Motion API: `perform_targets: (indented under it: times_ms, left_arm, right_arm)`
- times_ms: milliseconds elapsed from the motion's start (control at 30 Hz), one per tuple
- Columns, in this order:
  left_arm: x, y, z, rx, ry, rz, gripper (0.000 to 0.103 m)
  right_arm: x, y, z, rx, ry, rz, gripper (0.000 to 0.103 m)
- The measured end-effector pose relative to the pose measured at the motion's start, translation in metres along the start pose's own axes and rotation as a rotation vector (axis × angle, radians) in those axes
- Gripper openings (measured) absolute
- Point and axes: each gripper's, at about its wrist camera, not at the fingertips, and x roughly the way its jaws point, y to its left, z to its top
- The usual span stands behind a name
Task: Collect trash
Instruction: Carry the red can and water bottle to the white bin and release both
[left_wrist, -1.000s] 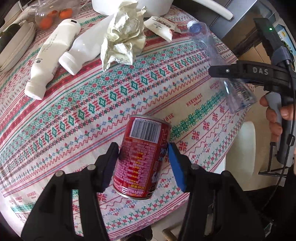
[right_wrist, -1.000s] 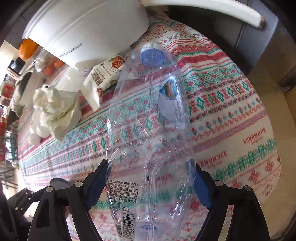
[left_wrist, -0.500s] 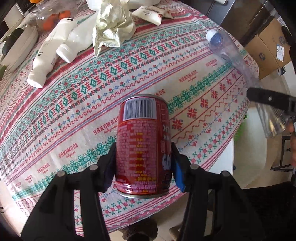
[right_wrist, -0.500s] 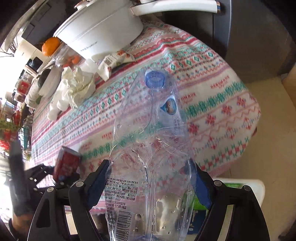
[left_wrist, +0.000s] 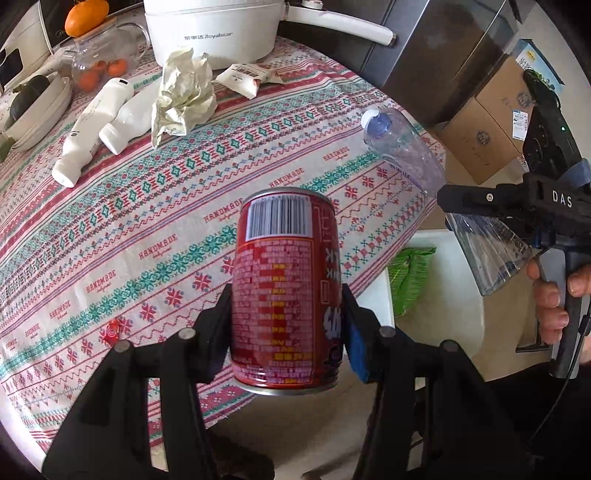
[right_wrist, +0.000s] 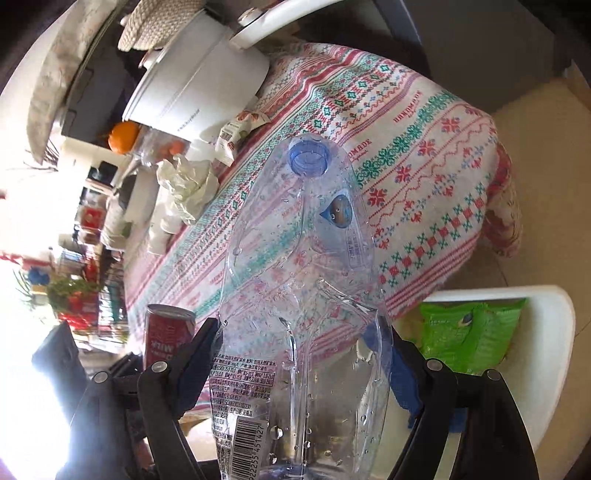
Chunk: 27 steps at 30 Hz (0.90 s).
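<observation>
Covering the round table (left_wrist: 155, 206), a patterned cloth, left gripper (left_wrist: 284, 328) clamping a red can (left_wrist: 284, 288), right gripper (right_wrist: 303, 354) squeezing a clear bottle (right_wrist: 306, 295), white bin (right_wrist: 546, 332) beside.

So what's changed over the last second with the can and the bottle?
Both were carried back off the table: the red drink can in the left gripper and the crushed clear plastic bottle in the right gripper now hang near the tablecloth's edge, by the white bin. Both grips and the remaining table litter are unchanged.
</observation>
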Motion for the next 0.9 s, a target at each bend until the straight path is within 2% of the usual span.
perform_targets:
  times_ms: [100,267,533,767,867,900]
  left_arm:
    - [-0.011,-0.004,-0.011,0.014,-0.010,-0.031,0.054]
    - [-0.010,-0.036,-0.015,0.097,-0.009,-0.110,0.054]
    - [0.017,-0.106,-0.033,0.252,0.065,-0.246,0.054]
    - [0.047,-0.143,-0.046,0.351,0.109,-0.226,0.054]
    - [0.047,-0.151,-0.048,0.378,0.090,-0.207,0.055]
    - [0.046,-0.152,-0.048,0.385,0.082,-0.201,0.058]
  right_arm:
    - [-0.012,-0.003,-0.004,-0.002,-0.021,0.009,0.083]
    - [-0.047,-0.002,-0.019,-0.083,-0.070,-0.015,0.083]
    - [-0.080,-0.035,-0.044,-0.128,-0.098,-0.104,0.083]
    - [-0.084,-0.074,-0.058,-0.119,-0.066,-0.175,0.083]
    - [-0.085,-0.084,-0.063,-0.116,-0.053,-0.184,0.083]
    - [-0.085,-0.086,-0.064,-0.118,-0.051,-0.187,0.083]
